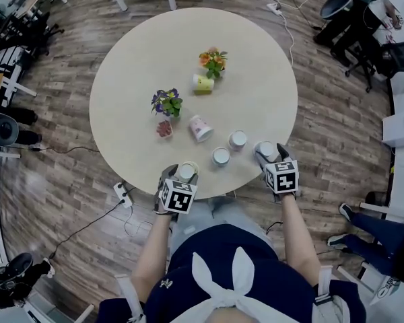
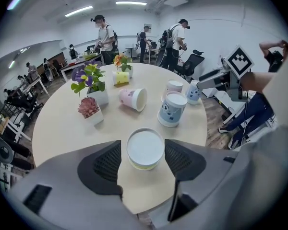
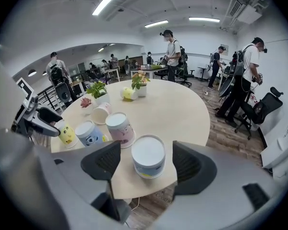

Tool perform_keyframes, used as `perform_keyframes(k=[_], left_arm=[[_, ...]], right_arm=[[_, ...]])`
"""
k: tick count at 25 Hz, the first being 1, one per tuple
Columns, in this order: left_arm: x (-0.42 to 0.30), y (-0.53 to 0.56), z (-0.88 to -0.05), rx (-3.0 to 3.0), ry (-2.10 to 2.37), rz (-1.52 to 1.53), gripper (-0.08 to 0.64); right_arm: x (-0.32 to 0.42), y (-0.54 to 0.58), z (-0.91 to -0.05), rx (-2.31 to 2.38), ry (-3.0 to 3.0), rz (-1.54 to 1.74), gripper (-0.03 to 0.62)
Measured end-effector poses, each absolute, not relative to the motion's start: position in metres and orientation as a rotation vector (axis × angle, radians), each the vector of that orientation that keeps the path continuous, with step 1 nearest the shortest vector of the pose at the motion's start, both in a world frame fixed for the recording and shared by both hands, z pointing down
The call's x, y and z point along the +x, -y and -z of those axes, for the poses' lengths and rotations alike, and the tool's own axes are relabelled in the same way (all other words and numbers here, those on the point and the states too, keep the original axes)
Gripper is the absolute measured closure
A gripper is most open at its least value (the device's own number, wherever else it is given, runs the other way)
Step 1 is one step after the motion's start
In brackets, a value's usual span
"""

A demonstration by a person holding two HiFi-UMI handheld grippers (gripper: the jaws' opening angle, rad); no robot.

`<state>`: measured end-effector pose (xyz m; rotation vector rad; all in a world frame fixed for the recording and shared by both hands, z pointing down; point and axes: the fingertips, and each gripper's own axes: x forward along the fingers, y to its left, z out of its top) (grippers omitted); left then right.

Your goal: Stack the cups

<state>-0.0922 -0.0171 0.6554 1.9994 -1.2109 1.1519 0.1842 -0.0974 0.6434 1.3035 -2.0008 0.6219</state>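
Observation:
Several paper cups stand upside down along the near edge of the round table (image 1: 135,79). My left gripper (image 1: 180,177) is open and straddles a yellow-rimmed cup (image 2: 145,150), with a small gap at each pad. My right gripper (image 1: 275,155) is open around a white cup with blue print (image 3: 149,156), which also stands on the table. Between them stand a blue cup (image 1: 221,156) and a pinkish cup (image 1: 238,139). A pink cup (image 1: 200,128) lies on its side further in, and a yellow cup (image 1: 203,83) lies on its side beyond it.
Two potted flower plants (image 1: 167,103) (image 1: 213,60) and a small pink succulent (image 1: 164,128) stand mid-table. The table edge runs just under both grippers. Several people stand around desks and chairs in the room behind (image 2: 105,35). Cables and a power strip (image 1: 123,194) lie on the wooden floor.

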Motion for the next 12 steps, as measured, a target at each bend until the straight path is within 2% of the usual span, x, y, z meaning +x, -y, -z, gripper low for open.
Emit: perform_keyframes(k=[5,12], left_arm=[[-0.093,0.017,-0.660,1.983,1.191,-1.116,0.275],[-0.094,0.017,-0.660,1.983,1.188,-1.097,0.290]], right_arm=[[0.185,0.100,-0.652,1.290,1.974,-0.645,0.256],[0.185,0.101,-0.656,1.289,1.948,-0.665,0.337]])
